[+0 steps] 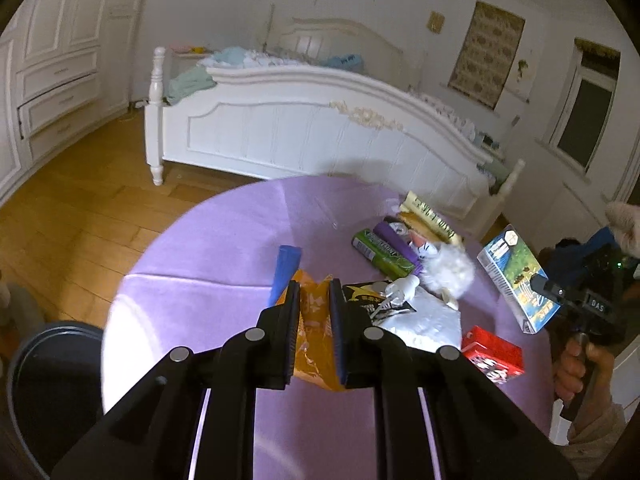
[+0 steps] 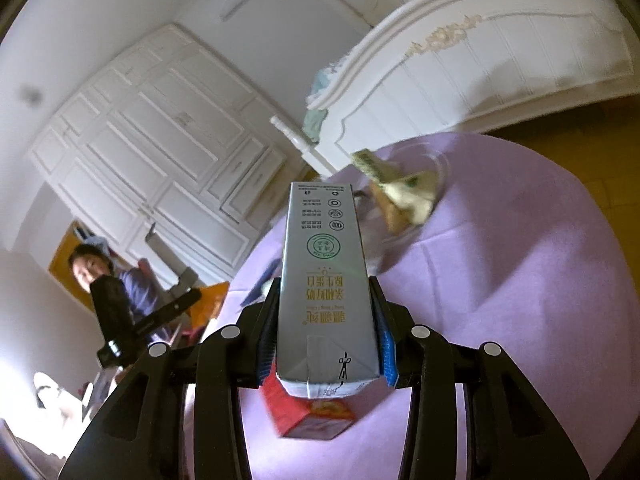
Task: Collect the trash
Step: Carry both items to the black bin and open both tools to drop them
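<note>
My left gripper point(image 1: 315, 288) is shut on an orange plastic wrapper point(image 1: 314, 340) and holds it above the purple table point(image 1: 208, 280). My right gripper point(image 2: 325, 282) is shut on a grey milk carton point(image 2: 326, 280) and holds it lifted over the table point(image 2: 500, 280); the carton also shows in the left wrist view point(image 1: 516, 276). More trash lies on the table: a green tube point(image 1: 380, 254), a purple packet point(image 1: 396, 240), a white tissue wad point(image 1: 448, 270), a silver foil piece point(image 1: 424, 320), a black packet point(image 1: 362, 300), a blue strip point(image 1: 284, 272) and a red box point(image 1: 494, 354).
A dark round bin point(image 1: 52, 392) stands at the table's left edge. A white bed point(image 1: 320, 132) is behind the table and a white wardrobe point(image 2: 160, 152) to the side. A yellow-green packet point(image 2: 400, 192) lies at the table's far end. The red box point(image 2: 312, 412) sits under the carton.
</note>
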{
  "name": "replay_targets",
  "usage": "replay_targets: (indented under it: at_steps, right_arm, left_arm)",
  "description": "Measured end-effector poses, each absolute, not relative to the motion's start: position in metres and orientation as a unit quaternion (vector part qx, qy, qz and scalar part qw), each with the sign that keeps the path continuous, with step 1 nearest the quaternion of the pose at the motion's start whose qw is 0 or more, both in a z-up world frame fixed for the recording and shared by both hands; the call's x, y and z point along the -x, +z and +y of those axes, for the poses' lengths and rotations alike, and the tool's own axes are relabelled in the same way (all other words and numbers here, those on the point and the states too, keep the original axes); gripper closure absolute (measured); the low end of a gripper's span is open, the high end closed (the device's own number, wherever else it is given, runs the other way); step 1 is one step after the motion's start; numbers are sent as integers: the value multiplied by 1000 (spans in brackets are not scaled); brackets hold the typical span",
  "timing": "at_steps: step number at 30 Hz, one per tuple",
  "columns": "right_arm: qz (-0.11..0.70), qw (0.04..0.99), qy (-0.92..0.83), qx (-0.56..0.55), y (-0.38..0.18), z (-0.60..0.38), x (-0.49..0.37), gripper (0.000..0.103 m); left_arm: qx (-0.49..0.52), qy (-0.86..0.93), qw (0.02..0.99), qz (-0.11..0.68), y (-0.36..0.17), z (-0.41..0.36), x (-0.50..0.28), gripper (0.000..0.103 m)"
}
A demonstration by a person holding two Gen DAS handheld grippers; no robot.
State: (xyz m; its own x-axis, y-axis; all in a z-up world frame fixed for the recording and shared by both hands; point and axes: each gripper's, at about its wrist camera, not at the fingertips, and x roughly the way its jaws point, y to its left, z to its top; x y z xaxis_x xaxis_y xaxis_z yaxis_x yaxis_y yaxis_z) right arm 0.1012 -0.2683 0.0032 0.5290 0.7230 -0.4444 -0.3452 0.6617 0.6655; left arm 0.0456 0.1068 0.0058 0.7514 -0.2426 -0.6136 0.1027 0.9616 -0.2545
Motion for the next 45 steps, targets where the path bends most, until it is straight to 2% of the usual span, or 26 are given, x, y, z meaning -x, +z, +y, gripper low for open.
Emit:
replay_targets:
  at_steps: [9, 21, 35, 45]
  right_arm:
    - [370, 810, 417, -179, 50, -162, -76, 62]
    - [427, 741, 516, -54, 60, 35, -56, 62]
    - [512, 692, 506, 59, -12, 230, -60, 62]
    - [534, 683, 491, 79, -48, 267, -64, 62]
  left_arm:
    - [138, -40, 942, 302, 17, 155, 27, 87]
    - [224, 61, 934, 272, -19, 258, 111, 87]
    - [306, 93, 906, 276, -82, 326, 120, 87]
    - [328, 98, 895, 287, -111, 341, 117, 87]
